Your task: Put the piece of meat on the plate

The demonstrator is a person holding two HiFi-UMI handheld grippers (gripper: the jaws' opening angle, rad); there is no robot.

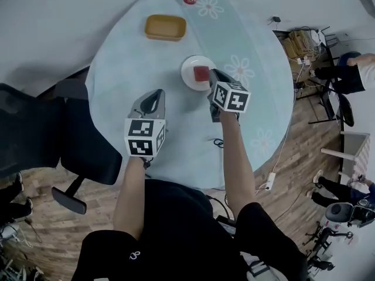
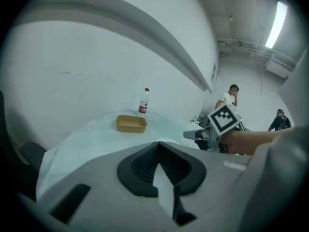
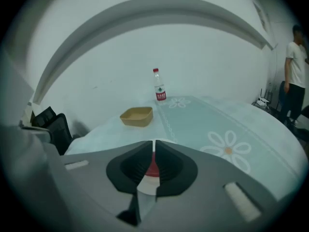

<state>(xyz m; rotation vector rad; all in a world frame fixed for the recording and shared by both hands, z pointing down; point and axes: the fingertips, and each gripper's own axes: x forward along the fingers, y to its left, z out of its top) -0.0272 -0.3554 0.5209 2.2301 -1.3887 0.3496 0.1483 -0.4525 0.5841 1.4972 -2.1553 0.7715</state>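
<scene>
Both arms stretched forward; left hand-held gripper (image 1: 154, 95) jaws together, empty; right hand-held gripper (image 1: 213, 78) ahead of it, tilted down, jaws nearly together, nothing gripped

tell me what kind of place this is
Probably a lab or workshop room rather than a home: a round table with a pale blue flower-print cloth, a black office chair beside it, tangled cables and power strips on the wooden floor, and a fluorescent tube light overhead.
</scene>
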